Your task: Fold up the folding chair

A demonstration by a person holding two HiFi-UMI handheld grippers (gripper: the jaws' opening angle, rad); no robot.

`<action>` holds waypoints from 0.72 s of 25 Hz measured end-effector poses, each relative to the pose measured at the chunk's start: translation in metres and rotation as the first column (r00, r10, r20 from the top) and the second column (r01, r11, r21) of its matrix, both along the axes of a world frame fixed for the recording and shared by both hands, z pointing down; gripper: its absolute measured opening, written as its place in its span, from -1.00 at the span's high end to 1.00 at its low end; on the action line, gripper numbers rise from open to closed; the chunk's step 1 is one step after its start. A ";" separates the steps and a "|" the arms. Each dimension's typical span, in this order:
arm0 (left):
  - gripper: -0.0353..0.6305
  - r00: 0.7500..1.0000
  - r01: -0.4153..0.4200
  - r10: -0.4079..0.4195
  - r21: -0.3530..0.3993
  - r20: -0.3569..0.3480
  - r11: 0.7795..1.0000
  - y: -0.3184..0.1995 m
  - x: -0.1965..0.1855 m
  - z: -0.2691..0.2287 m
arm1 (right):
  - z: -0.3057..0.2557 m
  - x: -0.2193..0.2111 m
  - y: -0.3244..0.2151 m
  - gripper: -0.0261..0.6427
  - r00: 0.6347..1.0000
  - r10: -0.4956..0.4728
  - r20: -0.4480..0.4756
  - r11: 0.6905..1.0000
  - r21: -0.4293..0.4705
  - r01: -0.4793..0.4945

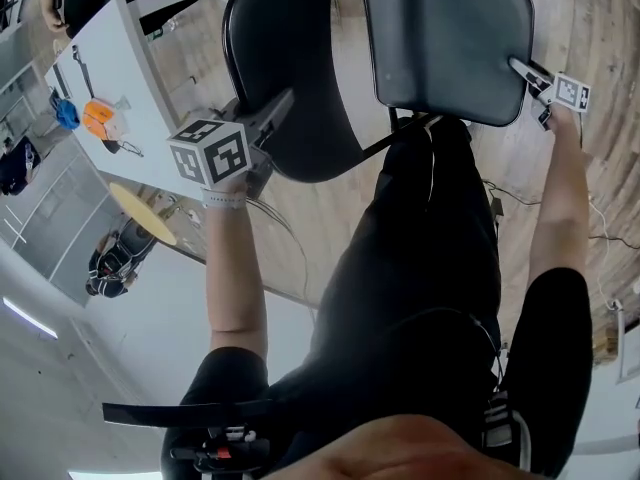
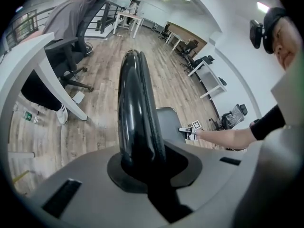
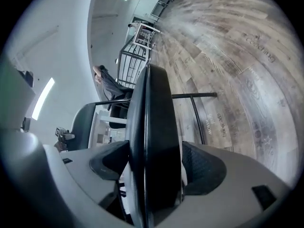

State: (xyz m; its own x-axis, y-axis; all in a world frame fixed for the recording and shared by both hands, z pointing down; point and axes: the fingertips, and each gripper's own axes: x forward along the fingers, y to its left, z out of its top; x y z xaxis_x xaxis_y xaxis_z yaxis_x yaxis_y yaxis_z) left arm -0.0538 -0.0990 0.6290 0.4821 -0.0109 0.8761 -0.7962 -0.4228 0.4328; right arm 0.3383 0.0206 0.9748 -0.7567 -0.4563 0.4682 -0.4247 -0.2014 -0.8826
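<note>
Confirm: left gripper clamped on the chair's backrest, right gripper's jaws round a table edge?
One error: the right gripper has its jaws round the edge of the chair's seat, as the right gripper view shows. The left gripper is clamped on the backrest, as stated.

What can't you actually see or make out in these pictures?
- The chair legs: head view, mostly hidden beneath the seat and backrest.
- The orange thing and blue thing on the white table: head view, too small to identify.
- The room straight ahead: left gripper view, blocked by the backrest's edge.
</note>
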 end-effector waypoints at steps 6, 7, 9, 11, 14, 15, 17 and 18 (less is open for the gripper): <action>0.73 1.000 -0.008 0.008 -0.014 0.012 1.000 0.003 0.006 0.002 | 0.007 0.001 0.001 -0.03 0.994 0.004 0.109 0.999 0.044 -0.009; 0.73 1.000 -0.008 0.008 -0.019 0.014 1.000 0.004 0.005 0.002 | 0.007 0.001 0.003 -0.02 0.994 0.002 0.109 0.999 0.042 -0.007; 0.73 1.000 -0.002 0.003 -0.029 0.021 1.000 0.004 0.002 0.000 | 0.007 0.000 0.005 -0.02 0.996 -0.014 0.089 0.999 0.039 0.010; 0.73 1.000 0.001 0.000 -0.030 0.027 1.000 0.005 0.000 -0.003 | 0.009 0.001 0.011 0.00 0.998 -0.030 0.063 1.000 -0.002 0.031; 0.73 0.999 0.000 0.001 -0.014 0.040 1.000 0.004 -0.003 -0.014 | -0.025 -0.025 0.001 0.06 0.968 -0.006 0.249 1.000 0.012 0.003; 0.73 0.999 -0.002 0.002 -0.008 0.045 1.000 0.003 -0.005 -0.019 | -0.035 -0.032 -0.002 0.08 0.961 -0.023 0.275 0.999 0.036 0.014; 0.73 0.998 -0.003 0.003 0.000 0.058 1.000 0.002 -0.012 -0.029 | -0.053 -0.042 -0.004 0.12 0.956 -0.080 0.281 0.995 0.086 0.057; 0.73 0.998 -0.002 0.002 0.004 0.063 1.000 0.001 -0.016 -0.034 | -0.062 -0.048 -0.005 0.13 0.953 -0.105 0.285 0.991 0.107 0.078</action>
